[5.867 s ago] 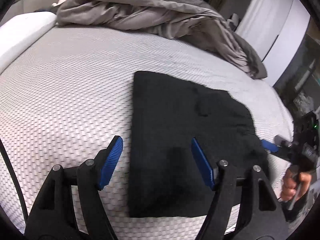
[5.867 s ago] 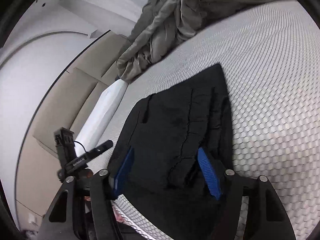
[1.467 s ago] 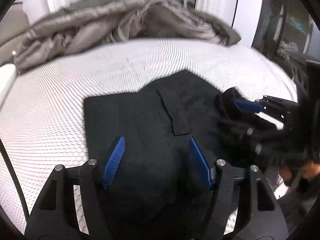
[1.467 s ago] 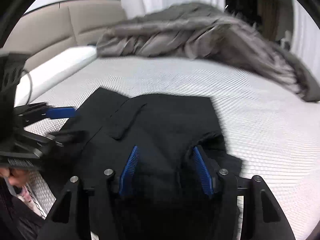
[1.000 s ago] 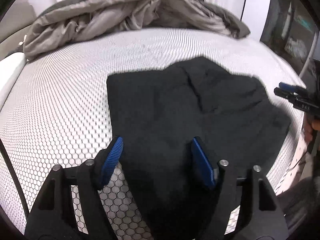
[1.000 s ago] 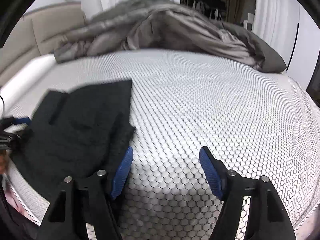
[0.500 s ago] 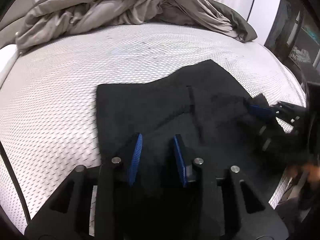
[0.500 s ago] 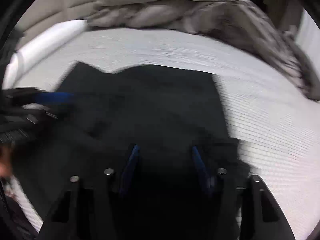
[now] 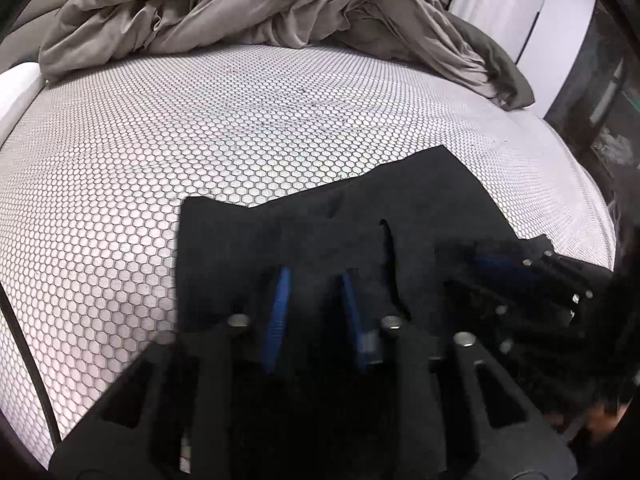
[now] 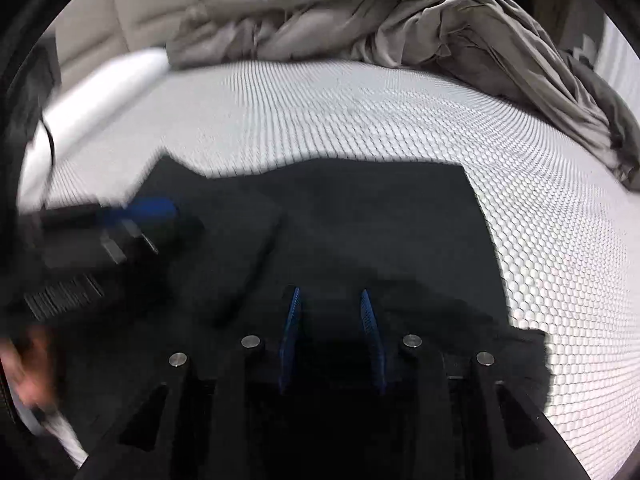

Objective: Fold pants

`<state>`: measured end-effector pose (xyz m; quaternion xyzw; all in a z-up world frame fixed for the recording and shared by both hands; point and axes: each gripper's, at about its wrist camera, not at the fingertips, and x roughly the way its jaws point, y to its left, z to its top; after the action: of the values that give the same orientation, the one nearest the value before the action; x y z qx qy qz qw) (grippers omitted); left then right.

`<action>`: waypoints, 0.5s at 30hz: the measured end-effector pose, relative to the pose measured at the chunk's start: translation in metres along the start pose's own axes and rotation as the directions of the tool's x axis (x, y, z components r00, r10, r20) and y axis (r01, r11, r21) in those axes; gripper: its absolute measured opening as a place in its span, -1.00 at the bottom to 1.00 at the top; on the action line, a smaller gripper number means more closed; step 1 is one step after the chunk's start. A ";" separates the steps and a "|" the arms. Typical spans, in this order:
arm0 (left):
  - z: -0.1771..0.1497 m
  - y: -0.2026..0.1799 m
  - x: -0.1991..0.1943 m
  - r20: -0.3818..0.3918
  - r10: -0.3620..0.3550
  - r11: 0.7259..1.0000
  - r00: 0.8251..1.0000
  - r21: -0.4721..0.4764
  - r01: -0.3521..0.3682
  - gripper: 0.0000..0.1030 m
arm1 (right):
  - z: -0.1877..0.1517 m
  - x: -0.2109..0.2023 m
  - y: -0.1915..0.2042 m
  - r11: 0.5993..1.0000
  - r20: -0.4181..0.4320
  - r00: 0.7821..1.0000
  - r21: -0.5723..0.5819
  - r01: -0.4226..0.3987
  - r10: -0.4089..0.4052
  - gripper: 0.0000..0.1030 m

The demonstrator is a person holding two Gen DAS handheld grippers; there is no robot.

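The black pants lie partly folded on the white honeycomb mattress. In the left wrist view my left gripper is low over their near edge, its blue pads narrowed with black cloth between them. The right gripper shows blurred at the right, down on the cloth. In the right wrist view the pants fill the foreground. My right gripper has its pads narrowed around a raised fold of the near edge. The left gripper shows blurred at the left.
A rumpled grey duvet is heaped along the far side of the bed and also shows in the right wrist view. A white pillow and beige headboard lie at the left. The mattress edge drops off at the right.
Both grippers came down onto the near edge of the pants and their jaws narrowed from wide open to a small gap around the cloth. The right gripper swung back from the bare mattress.
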<state>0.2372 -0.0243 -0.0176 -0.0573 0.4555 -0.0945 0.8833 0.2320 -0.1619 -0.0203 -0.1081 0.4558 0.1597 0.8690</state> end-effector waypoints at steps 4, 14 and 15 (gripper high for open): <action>-0.016 0.013 -0.022 0.005 0.028 0.999 1.000 0.017 -0.028 -0.62 | -0.028 -0.024 -0.037 1.000 0.008 1.000 0.000 0.029 -0.029 -0.46; -0.064 -0.047 -0.045 -0.022 -0.086 0.976 0.996 0.201 0.088 -0.53 | -0.035 -0.047 0.017 0.970 0.056 0.969 -0.059 -0.236 0.239 -0.31; -0.067 -0.045 -0.041 -0.028 -0.100 0.975 0.995 0.196 0.103 -0.54 | -0.040 -0.038 0.021 0.974 0.022 0.976 -0.082 -0.212 0.215 -0.32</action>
<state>0.1541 -0.0603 -0.0158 0.0083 0.4483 -0.1849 0.8745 0.1736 -0.1627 -0.0118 -0.0903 0.4447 0.2717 0.8487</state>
